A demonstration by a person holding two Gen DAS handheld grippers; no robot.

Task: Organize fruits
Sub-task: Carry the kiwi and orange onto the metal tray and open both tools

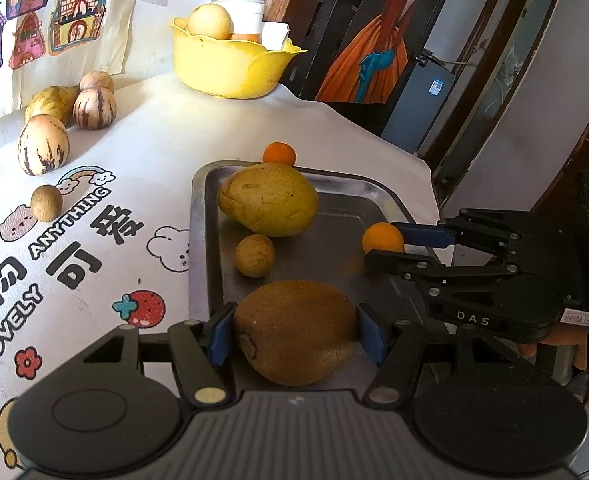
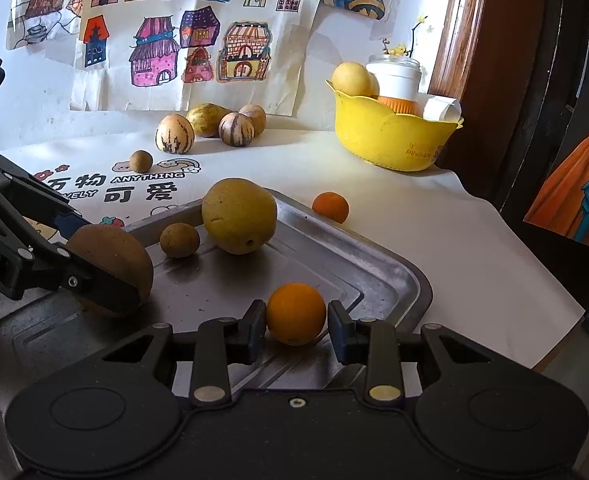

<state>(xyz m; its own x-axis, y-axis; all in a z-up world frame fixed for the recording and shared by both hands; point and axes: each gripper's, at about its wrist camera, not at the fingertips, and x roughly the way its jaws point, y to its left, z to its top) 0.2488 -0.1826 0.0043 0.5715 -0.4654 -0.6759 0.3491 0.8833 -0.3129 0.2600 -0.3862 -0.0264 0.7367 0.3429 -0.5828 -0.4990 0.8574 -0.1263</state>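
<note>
A steel tray [image 1: 334, 196] [image 2: 374, 276] holds a big yellow-green fruit [image 1: 268, 199] [image 2: 239, 216] and a small brown round fruit [image 1: 254, 255] [image 2: 179, 240]. My left gripper [image 1: 294, 334] is shut on a brown kiwi [image 1: 294, 330] [image 2: 110, 260] over the tray's near end. My right gripper [image 2: 296, 326] [image 1: 386, 246] has its pads on both sides of a small orange [image 2: 295, 313] [image 1: 382, 237] resting on the tray; a slight gap shows at the right pad.
Another small orange [image 1: 279, 154] [image 2: 330, 207] lies on the cloth beyond the tray. Several striped melons [image 1: 43, 144] [image 2: 174, 134] and a small brown fruit [image 1: 46, 203] [image 2: 141, 161] lie at the back. A yellow bowl [image 1: 226, 64] [image 2: 390, 136] holds more fruit.
</note>
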